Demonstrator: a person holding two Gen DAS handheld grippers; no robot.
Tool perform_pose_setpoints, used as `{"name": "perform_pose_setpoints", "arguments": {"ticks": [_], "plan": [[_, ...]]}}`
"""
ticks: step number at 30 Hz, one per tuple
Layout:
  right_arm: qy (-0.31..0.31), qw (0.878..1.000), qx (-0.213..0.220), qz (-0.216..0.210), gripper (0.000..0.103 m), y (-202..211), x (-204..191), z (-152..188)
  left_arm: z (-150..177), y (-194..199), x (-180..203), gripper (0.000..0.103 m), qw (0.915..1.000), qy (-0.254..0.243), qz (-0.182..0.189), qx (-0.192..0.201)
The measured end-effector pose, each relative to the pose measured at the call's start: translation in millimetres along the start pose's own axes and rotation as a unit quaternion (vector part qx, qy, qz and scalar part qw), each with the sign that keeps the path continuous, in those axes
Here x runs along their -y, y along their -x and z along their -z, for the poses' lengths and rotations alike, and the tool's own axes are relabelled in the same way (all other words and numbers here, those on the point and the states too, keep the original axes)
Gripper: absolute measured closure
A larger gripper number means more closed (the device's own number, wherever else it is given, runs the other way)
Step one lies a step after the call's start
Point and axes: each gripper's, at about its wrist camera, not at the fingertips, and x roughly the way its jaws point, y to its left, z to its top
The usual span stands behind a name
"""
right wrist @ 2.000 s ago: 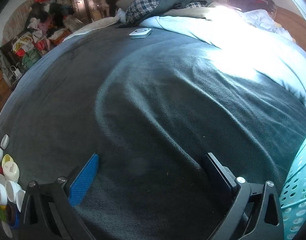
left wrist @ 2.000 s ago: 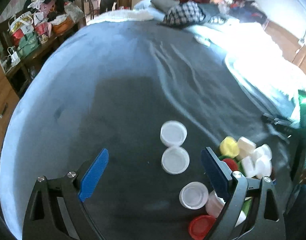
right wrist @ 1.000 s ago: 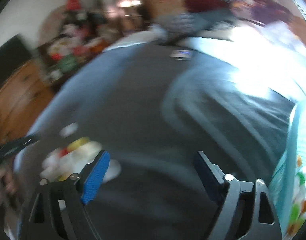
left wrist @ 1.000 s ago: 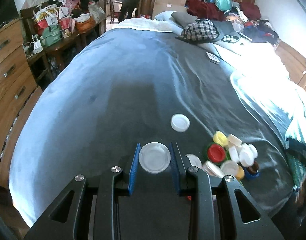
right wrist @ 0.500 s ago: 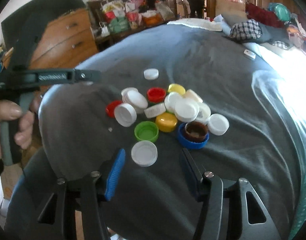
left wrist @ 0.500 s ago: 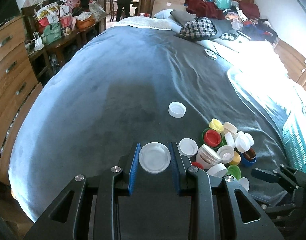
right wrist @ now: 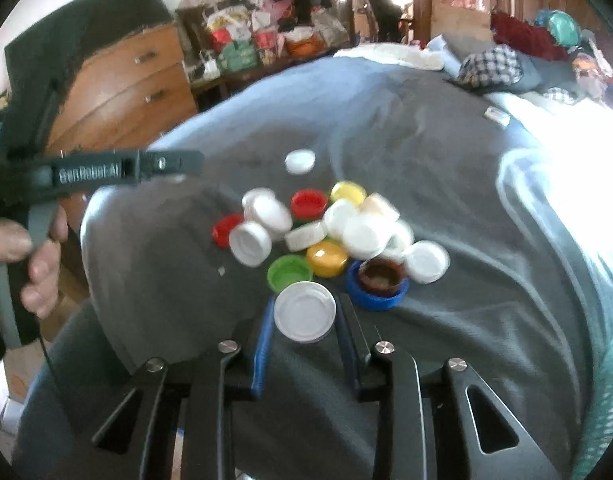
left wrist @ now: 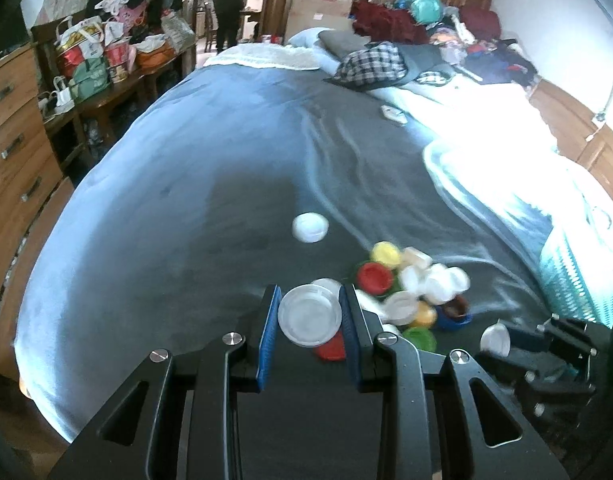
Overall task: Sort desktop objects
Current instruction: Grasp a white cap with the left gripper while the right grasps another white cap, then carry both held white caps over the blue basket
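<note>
A pile of bottle caps (right wrist: 330,232), white, red, yellow, green and blue, lies on the grey blanket (left wrist: 186,184); it also shows in the left wrist view (left wrist: 410,288). My left gripper (left wrist: 309,316) is shut on a white cap (left wrist: 309,315), held above the pile's left edge. My right gripper (right wrist: 305,316) is shut on another white cap (right wrist: 305,312) at the near side of the pile. One white cap (left wrist: 310,227) lies apart, farther up the blanket. The right gripper's cap shows in the left wrist view (left wrist: 495,339).
A teal mesh basket (left wrist: 566,276) stands at the right of the pile. A wooden dresser (right wrist: 122,84) and a cluttered table (left wrist: 106,68) stand left of the bed. Pillows and clothes (left wrist: 378,64) lie at the far end. A small white device (left wrist: 392,113) lies on the blanket.
My right gripper has closed on a white cap at the pile's near edge. My left gripper still holds its white cap and has shifted slightly toward the pile.
</note>
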Motion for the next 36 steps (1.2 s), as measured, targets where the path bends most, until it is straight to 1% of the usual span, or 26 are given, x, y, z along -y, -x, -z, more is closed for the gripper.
{"name": "perform_pose_setpoints", "arguments": {"ticks": [2,6,11,15,17,21,24,27,31,34,36], "plan": [[-0.012,1.000,0.009,0.008,0.071,17.1,9.7,-3.8,-3.2,7.6,13.1,0.078,0.9999,-0.008,0.006,0.007],[-0.036,0.998,0.030,0.038,0.071,50.9,34.2,-6.7,-13.0,20.1,48.2,0.078,0.9991,-0.031,0.024,0.020],[-0.072,0.993,0.051,0.077,0.071,93.2,72.1,-2.7,-26.1,28.9,102.1,0.078,0.9957,-0.066,0.056,0.031],[-0.105,0.986,0.066,0.114,0.071,130.9,107.9,6.7,-36.0,31.5,150.4,0.078,0.9908,-0.094,0.092,0.030],[-0.119,0.982,0.073,0.130,0.071,148.6,124.8,12.0,-40.4,32.2,177.5,0.078,0.9868,-0.109,0.116,0.027],[-0.145,0.973,0.078,0.160,0.071,180.4,155.0,21.8,-48.2,31.3,234.6,0.078,0.9774,-0.148,0.150,0.019],[-0.169,0.965,0.078,0.186,0.071,206.7,185.3,31.9,-51.2,28.5,280.7,0.078,0.9692,-0.180,0.167,0.009],[-0.191,0.959,0.069,0.199,0.071,225.3,210.9,41.5,-52.5,23.1,324.4,0.078,0.9593,-0.207,0.192,-0.009],[-0.223,0.948,0.065,0.218,0.070,249.2,242.4,58.2,-49.4,15.2,376.0,0.078,0.9452,-0.246,0.212,-0.035],[-0.236,0.944,0.063,0.223,0.070,258.2,255.0,67.7,-44.2,13.2,405.6,0.078,0.9376,-0.269,0.216,-0.045],[-0.241,0.942,0.066,0.223,0.070,262.4,259.6,73.8,-42.2,13.1,418.8,0.078,0.9340,-0.280,0.216,-0.048]]}}
